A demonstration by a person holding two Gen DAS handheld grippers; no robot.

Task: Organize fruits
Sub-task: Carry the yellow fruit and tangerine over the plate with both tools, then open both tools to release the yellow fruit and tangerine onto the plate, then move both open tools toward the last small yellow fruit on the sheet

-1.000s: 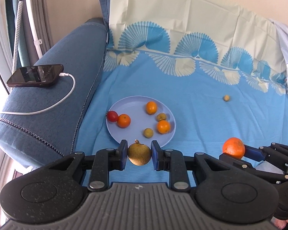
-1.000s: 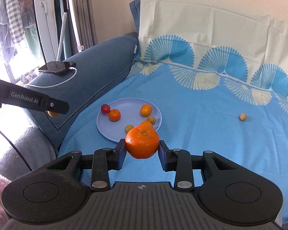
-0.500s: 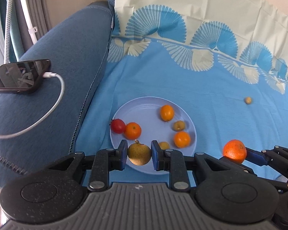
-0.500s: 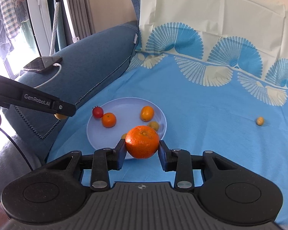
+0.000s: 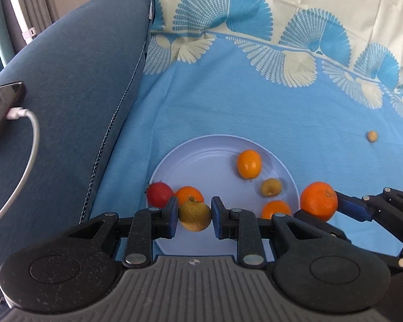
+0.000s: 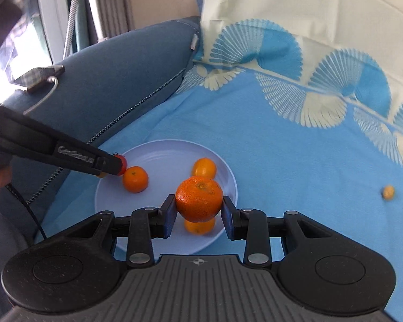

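The middle and upper left of the plate (image 5: 201, 155) lie bare, while a red fruit (image 5: 159, 193) and a small orange (image 5: 188, 193) crowd its lower left edge and three more fruits sit toward its right side. Left of the plate the blue sofa arm (image 5: 75, 86) rises as a wall, with a phone (image 5: 2, 110) and white cable (image 5: 31, 145) on it. The blue sheet (image 5: 282, 112) across the upper and right frame is open, save one small yellowish fruit (image 5: 371, 136) at far right.

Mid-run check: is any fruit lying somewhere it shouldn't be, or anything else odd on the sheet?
One small yellowish fruit lies alone on the blue sheet, well to the right of the plate, where the other loose fruits are gathered. Nothing looks spilled or damaged.
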